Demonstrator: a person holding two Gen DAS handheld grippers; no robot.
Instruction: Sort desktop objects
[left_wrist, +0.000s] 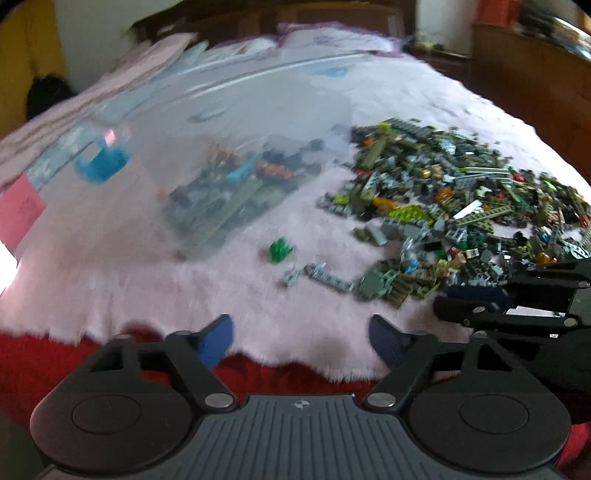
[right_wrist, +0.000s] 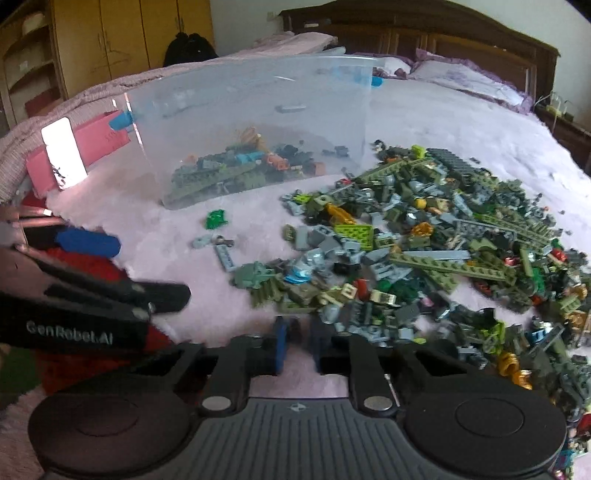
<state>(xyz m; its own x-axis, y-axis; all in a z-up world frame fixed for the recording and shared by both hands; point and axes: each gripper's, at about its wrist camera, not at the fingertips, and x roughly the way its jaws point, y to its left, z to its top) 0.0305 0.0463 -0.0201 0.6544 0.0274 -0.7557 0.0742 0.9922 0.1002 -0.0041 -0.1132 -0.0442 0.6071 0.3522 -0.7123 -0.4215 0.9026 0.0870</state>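
Bedroom, pink fleece blanket (right_wrist: 155, 229) | brick pile (right_wrist: 443, 251) beside clear bin (right_wrist: 251, 122) for short transfers | left gripper (left_wrist: 301, 334) spread, empty | right gripper (right_wrist: 297, 345) nearly closed; contents unclear.

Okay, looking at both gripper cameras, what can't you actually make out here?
- Right gripper: right wrist view, motion blur; whether its near-closed fingers pinch a brick is unclear.
- Clear bin: left wrist view, blurred, contents smeared.
- Brick pile: right wrist view, cut off by the right edge.
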